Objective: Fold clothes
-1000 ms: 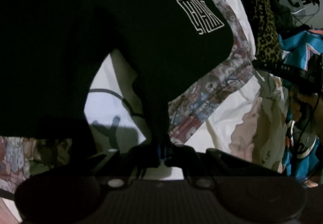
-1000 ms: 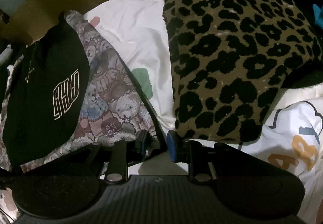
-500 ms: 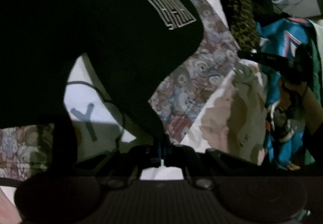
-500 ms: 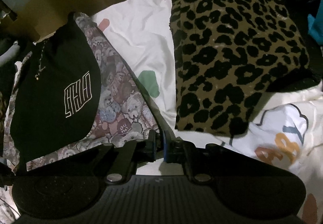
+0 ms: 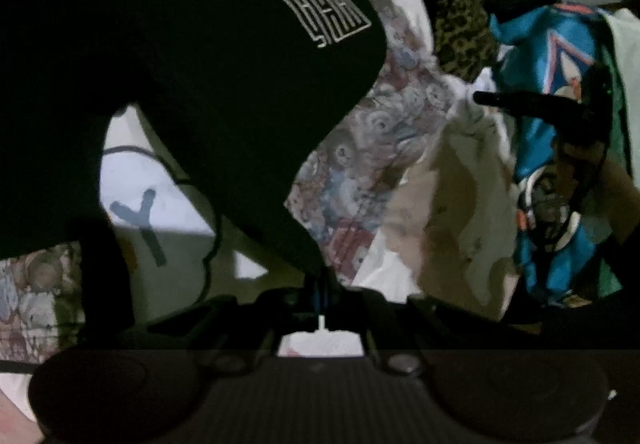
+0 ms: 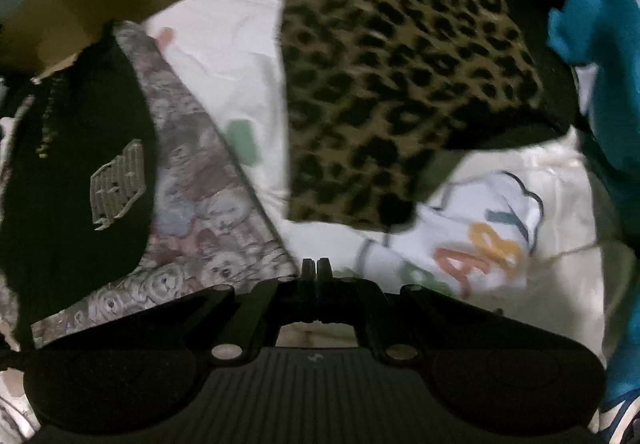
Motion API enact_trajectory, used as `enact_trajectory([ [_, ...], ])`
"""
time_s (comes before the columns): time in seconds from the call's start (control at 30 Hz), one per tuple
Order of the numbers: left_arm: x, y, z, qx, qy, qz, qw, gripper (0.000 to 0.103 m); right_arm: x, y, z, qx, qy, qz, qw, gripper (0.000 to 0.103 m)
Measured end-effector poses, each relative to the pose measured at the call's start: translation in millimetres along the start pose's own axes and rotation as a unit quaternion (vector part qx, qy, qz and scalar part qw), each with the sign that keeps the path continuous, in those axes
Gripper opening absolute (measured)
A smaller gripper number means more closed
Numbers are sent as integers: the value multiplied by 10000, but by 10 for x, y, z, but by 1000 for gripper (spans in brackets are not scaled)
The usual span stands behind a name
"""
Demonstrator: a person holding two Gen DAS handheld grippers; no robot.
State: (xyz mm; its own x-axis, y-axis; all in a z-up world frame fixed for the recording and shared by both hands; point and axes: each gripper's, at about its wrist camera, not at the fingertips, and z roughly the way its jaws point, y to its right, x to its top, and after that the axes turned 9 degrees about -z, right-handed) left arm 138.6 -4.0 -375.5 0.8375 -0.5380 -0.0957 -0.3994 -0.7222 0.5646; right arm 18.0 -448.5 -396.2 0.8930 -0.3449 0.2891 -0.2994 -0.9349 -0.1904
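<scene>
Barely started imo: left gripper point(image 5: 320, 290) clamped on the black garment point(image 5: 180, 64), right gripper point(image 6: 316, 270) pinched on the bear-print garment point(image 6: 208, 204)'s corner, nothing folded.

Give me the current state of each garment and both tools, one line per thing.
left tool: shut on a corner of the black garment.
black garment: lifted at that corner, draped over the bear-print cloth.
right tool: jaws just closed, shut on the white printed fabric.
white printed fabric: pulled up toward the right tool in the left wrist view.
bear-print cloth: spread flat.
leopard-print garment: folded, lying untouched.
teal garment: heaped at the side.
</scene>
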Motion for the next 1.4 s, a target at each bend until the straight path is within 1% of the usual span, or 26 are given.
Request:
enact_trajectory([
  [0.1, 4, -83, 77, 186, 10, -100, 9998, 2, -41, 113, 14, 214, 99, 232, 9995, 0],
  [0.2, 0, -114, 101, 193, 56, -191, 9996, 2, -14, 102, -22, 456, 361, 258, 9980, 1],
  [0.27, 4, -120, 110, 233, 57, -217, 9995, 2, 20, 70, -3, 559, 431, 212, 9973, 5],
  [0.3, 8, -122, 109, 252, 55, -228, 9994, 2, 45, 39, 17, 607, 443, 178, 9970, 10],
  [0.33, 11, -119, 103, 257, 55, -238, 9994, 2, 67, -1, 53, 629, 425, 122, 9970, 17],
  [0.47, 40, -71, 110, 293, 48, -236, 9993, 2, 107, -133, 246, 610, 234, -128, 9978, 22],
  [0.53, 49, -55, 107, 300, 38, -211, 9993, 2, 95, -151, 344, 585, 120, -165, 9981, 25],
  [0.6, 53, -44, 110, 303, 33, -184, 9994, 2, 84, -152, 424, 607, 29, -152, 9980, 25],
  [0.7, 59, -32, 110, 287, 30, -163, 9994, 2, 88, -177, 479, 610, -25, -227, 9979, 24],
  [0.77, 54, -43, 100, 286, 19, -171, 9994, 2, 97, -212, 481, 587, -60, -347, 9977, 18],
  [0.8, 50, -43, 98, 284, 16, -181, 9994, 2, 104, -235, 477, 585, -76, -420, 9974, 9],
  [0.9, 55, -41, 77, 214, -20, -308, 9993, 2, 112, -282, 426, 485, -67, -539, 9973, 5],
  [1.0, 61, 9, 33, 37, -27, -355, 9994, 2, 123, -301, 322, 353, -10, -621, 9974, 4],
  [1.13, 76, 85, -3, -213, -24, -442, 9988, 2, 179, -217, 122, 293, 153, -526, 9981, 4],
  [1.2, 91, 111, 8, -302, -67, -485, 9983, 2, 186, -181, 74, 271, 166, -466, 9984, 4],
  [1.3, 84, 132, 55, -276, -143, -347, 9989, 2, 182, -190, 34, 183, 159, -475, 9986, 4],
  [1.4, 82, 55, 149, -302, -212, -487, 9981, 2, 208, -258, 28, 55, 112, -550, 9984, 4],
])
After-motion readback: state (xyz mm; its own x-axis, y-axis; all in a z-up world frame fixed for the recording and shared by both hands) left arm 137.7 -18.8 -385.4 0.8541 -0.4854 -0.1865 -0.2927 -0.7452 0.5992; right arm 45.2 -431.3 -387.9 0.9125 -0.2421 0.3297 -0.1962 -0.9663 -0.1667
